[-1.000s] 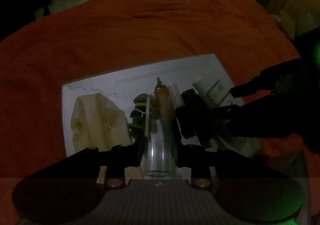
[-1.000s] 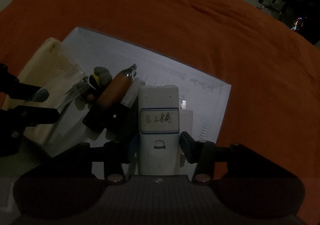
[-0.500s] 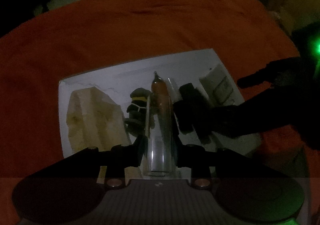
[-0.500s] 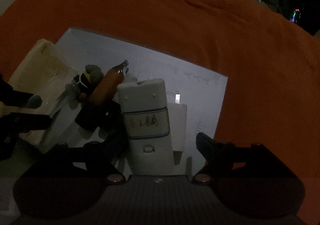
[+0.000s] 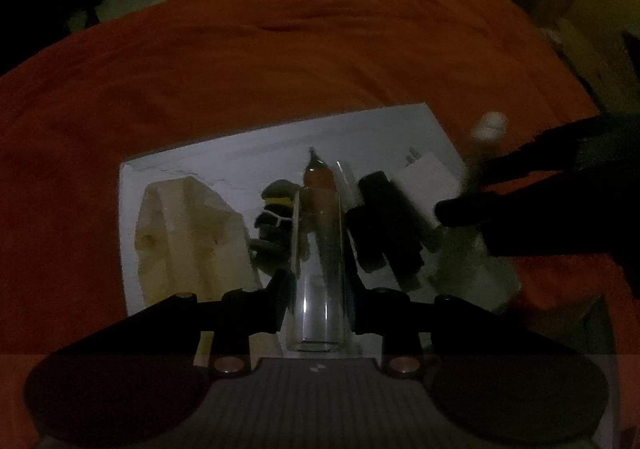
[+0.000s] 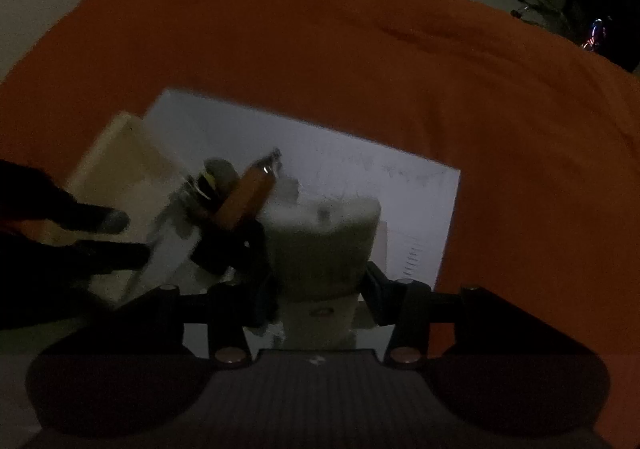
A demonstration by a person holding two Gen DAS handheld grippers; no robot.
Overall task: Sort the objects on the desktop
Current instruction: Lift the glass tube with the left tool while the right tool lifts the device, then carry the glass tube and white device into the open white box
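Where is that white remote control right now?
The white remote control sits between the right hand-held gripper's closing jaws, tipped up over the white paper sheet. The black box and orange tube lie just to its left.

One white sheet (image 5: 248, 145), one clear tube (image 5: 318, 269), one white remote (image 6: 324, 237), one orange cloth (image 5: 240, 61)

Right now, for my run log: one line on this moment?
left gripper: shut on glass tube | right gripper: closing around white remote | surface: paper
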